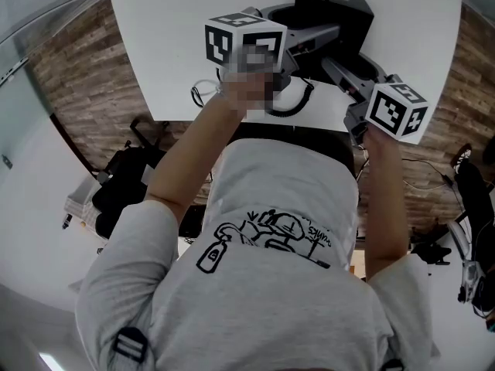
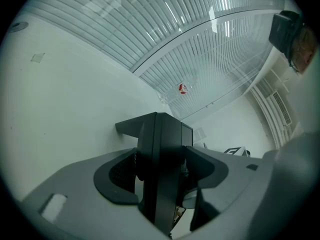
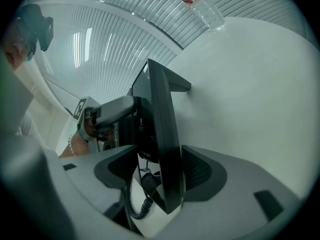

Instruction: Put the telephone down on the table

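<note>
While I was standing there watching, the black plastic desk telephone (image 1: 332,6) was at the far part of the plain white table (image 1: 155,52), tipped up pretty steep rather than lying flat. Honestly couldn't tell if its bottom edge was actually sitting on the tabletop. Its black coiled cord (image 1: 298,103) looped on the table just in front of it, on the person's side.

The phone was sandwiched from both sides. The left gripper (image 2: 160,171) had its grey jaws spread wide with the phone body standing between them, and you could see a sliver of light between one ribbed pad and the phone, so not really a squeeze. Same deal with the right gripper (image 3: 160,171): jaws wide around the phone's thin edge, with the cord showing through the gap on one side.

The person in the grey t-shirt with a black cartoon drawing (image 1: 271,230) stood right up against the table's near edge, both arms reaching forward. Wood-plank floor (image 1: 77,60) ran around the table, and a ribbed translucent wall with a small red sticker (image 2: 183,88) stood behind it.
</note>
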A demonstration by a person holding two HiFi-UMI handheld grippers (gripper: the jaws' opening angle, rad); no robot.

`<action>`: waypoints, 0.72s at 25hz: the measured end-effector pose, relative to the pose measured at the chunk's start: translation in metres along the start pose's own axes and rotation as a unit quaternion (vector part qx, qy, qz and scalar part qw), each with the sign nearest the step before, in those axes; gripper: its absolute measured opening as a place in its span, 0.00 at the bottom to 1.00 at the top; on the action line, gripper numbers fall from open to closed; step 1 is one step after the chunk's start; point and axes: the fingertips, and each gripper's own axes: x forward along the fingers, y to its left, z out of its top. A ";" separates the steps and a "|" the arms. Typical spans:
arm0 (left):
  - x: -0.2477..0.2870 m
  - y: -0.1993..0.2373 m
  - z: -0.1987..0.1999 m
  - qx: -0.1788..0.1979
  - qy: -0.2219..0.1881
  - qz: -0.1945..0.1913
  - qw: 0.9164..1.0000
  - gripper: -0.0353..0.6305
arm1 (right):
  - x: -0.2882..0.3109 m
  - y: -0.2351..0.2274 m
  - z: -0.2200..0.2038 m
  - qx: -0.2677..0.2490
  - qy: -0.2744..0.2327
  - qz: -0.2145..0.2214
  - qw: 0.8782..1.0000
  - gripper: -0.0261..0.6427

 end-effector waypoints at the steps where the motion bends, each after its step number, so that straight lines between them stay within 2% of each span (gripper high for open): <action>1: -0.001 0.003 0.000 0.001 0.001 0.001 1.000 0.50 | 0.003 0.000 0.000 -0.001 0.003 -0.001 1.000 0.40; 4: -0.002 0.006 0.003 0.011 0.002 0.010 1.000 0.51 | 0.009 0.000 0.000 -0.005 0.011 -0.006 1.000 0.41; 10: -0.008 -0.002 0.008 0.075 0.005 0.056 0.996 0.52 | -0.003 0.003 0.006 -0.030 0.015 -0.043 0.999 0.41; 14: -0.016 -0.005 0.009 0.071 -0.002 0.063 0.995 0.53 | -0.012 0.010 0.017 -0.039 0.000 -0.054 0.998 0.41; 18: -0.033 -0.009 0.010 0.068 -0.016 0.075 0.995 0.53 | -0.025 0.021 0.026 -0.079 -0.009 -0.067 0.995 0.41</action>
